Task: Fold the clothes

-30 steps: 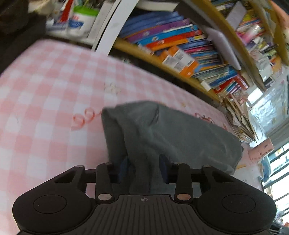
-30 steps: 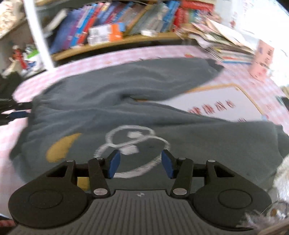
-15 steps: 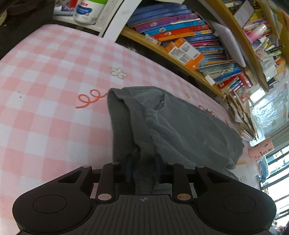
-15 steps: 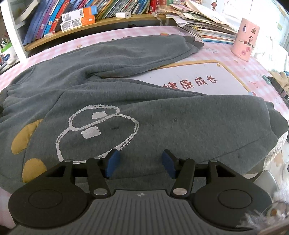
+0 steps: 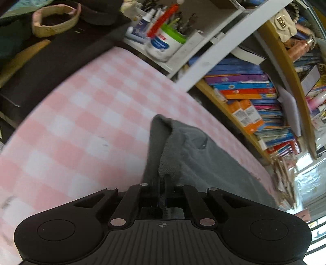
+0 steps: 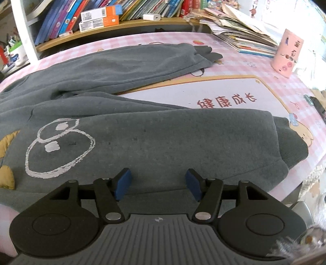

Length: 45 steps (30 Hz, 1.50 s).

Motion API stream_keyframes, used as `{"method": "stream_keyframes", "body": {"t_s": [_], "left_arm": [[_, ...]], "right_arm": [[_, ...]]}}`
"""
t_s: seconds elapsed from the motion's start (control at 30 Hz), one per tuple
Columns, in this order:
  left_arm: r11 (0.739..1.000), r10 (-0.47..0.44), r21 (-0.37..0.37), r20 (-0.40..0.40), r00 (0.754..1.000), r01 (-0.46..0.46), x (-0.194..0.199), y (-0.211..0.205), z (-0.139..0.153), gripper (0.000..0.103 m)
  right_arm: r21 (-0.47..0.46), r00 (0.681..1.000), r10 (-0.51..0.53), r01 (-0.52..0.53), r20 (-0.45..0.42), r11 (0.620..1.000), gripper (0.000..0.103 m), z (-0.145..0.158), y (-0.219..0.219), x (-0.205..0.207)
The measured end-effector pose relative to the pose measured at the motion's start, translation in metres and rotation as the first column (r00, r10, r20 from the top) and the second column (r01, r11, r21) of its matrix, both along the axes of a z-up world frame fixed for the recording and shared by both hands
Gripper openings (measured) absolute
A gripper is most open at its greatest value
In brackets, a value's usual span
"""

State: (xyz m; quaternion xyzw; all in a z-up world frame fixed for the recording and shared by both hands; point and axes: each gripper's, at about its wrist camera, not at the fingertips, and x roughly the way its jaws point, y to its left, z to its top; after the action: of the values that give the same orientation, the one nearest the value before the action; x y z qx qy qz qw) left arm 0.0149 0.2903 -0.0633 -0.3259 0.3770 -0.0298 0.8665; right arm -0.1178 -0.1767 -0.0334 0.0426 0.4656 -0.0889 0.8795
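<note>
Grey sweatpants with a white outline print and yellow patches lie spread over the pink checked tablecloth. Both legs stretch to the right, the far one toward the bookshelf. My right gripper hovers over the near leg; its jaws are opening, the blue pads well apart, nothing between them. In the left wrist view my left gripper is shut on the waistband edge of the sweatpants, which bunches up from the jaws over the pink checked cloth.
A pink cup and a pile of magazines sit at the far right. A bookshelf runs along the back edge. A white tub of pens stands on a side shelf. A framed print with red characters shows between the legs.
My left gripper closed on the waistband fold and swung left, bringing the pen tub and dark items into view. My right gripper's pads spread wider and sank slightly over the near leg.
</note>
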Motion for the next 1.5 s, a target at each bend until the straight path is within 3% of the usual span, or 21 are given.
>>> {"method": "stream_keyframes", "body": {"t_s": [0.2,0.33,0.43,0.47,0.53,0.57,0.67,0.73,0.83,0.9,0.93,0.97,1.03,1.1,1.17,1.23,1.3,1.4,1.5], "left_arm": [[0.995,0.028,0.095,0.001,1.000,-0.028,-0.008,0.008,0.004,0.004],[0.989,0.032,0.143,-0.008,0.999,-0.030,-0.014,0.015,0.008,0.005],[0.986,0.028,0.162,-0.035,0.999,-0.022,-0.018,0.020,0.008,0.012],[0.983,0.032,0.183,-0.050,0.998,-0.022,-0.020,0.020,0.010,0.020],[0.967,0.053,0.251,-0.077,0.996,-0.032,-0.025,0.017,0.015,0.034],[0.955,0.064,0.293,-0.079,0.995,-0.038,-0.028,0.014,0.018,0.034],[0.929,0.045,0.368,-0.010,0.999,-0.038,-0.046,0.000,0.032,0.033],[0.931,-0.012,0.366,0.039,0.999,-0.003,-0.058,-0.010,0.040,0.033],[0.937,-0.152,0.323,0.029,0.988,0.135,-0.063,-0.029,0.036,0.033],[0.935,-0.178,0.310,-0.013,0.984,0.173,-0.062,-0.041,0.027,0.033],[0.934,-0.187,0.304,-0.035,0.982,0.188,-0.061,-0.046,0.021,0.033],[0.935,-0.191,0.296,-0.049,0.980,0.197,-0.060,-0.050,0.018,0.033],[0.940,-0.191,0.276,-0.057,0.980,0.199,-0.060,-0.056,0.016,0.033],[0.942,-0.198,0.263,-0.059,0.978,0.207,-0.062,-0.059,0.015,0.033],[0.942,-0.201,0.263,-0.061,0.978,0.210,-0.066,-0.062,0.013,0.033],[0.948,-0.207,0.237,-0.052,0.977,0.213,-0.069,-0.063,0.012,0.033],[0.950,-0.229,0.203,-0.053,0.972,0.235,-0.069,-0.065,0.011,0.033],[0.938,-0.257,0.222,-0.064,0.964,0.265,-0.068,-0.075,0.013,0.034],[0.933,-0.263,0.237,-0.071,0.962,0.273,-0.066,-0.078,0.014,0.035]], "right_arm": [[-0.003,1.000,-0.009,0.009,0.025,1.000,0.061,0.002,-0.003,0.001],[0.066,0.979,-0.178,0.172,0.103,0.983,0.061,0.019,-0.041,-0.015],[0.120,0.932,-0.341,0.327,0.125,0.938,0.061,0.026,-0.078,-0.028],[0.134,0.916,-0.384,0.369,0.118,0.920,0.060,0.026,-0.090,-0.031],[0.155,0.892,-0.441,0.424,0.096,0.892,0.059,0.023,-0.110,-0.032],[0.167,0.882,-0.463,0.446,0.085,0.879,0.059,0.021,-0.119,-0.032],[0.235,0.854,-0.519,0.497,0.042,0.836,0.043,0.011,-0.138,-0.028],[0.294,0.841,-0.541,0.514,0.012,0.806,0.020,0.005,-0.146,-0.025],[0.305,0.882,-0.470,0.439,0.033,0.845,0.010,0.014,-0.142,-0.010],[0.287,0.930,-0.343,0.296,0.130,0.911,0.010,0.042,-0.127,0.006],[0.289,0.938,-0.282,0.217,0.203,0.932,0.009,0.061,-0.120,0.009],[0.305,0.926,-0.232,0.138,0.297,0.942,0.009,0.084,-0.114,0.006],[0.316,0.869,-0.153,-0.003,0.470,0.949,0.009,0.127,-0.105,-0.004],[0.317,0.807,-0.161,-0.035,0.568,0.948,0.009,0.149,-0.109,-0.025],[0.277,0.820,-0.217,0.075,0.529,0.958,0.009,0.140,-0.123,-0.036],[0.211,0.884,-0.271,0.203,0.380,0.956,0.009,0.098,-0.143,-0.034],[0.200,0.916,-0.351,0.313,0.194,0.928,0.011,0.048,-0.165,-0.027],[0.205,0.906,-0.417,0.395,0.074,0.896,0.018,0.005,-0.177,-0.028],[0.246,0.881,-0.460,0.425,0.108,0.871,0.034,0.003,-0.174,-0.035]]}}
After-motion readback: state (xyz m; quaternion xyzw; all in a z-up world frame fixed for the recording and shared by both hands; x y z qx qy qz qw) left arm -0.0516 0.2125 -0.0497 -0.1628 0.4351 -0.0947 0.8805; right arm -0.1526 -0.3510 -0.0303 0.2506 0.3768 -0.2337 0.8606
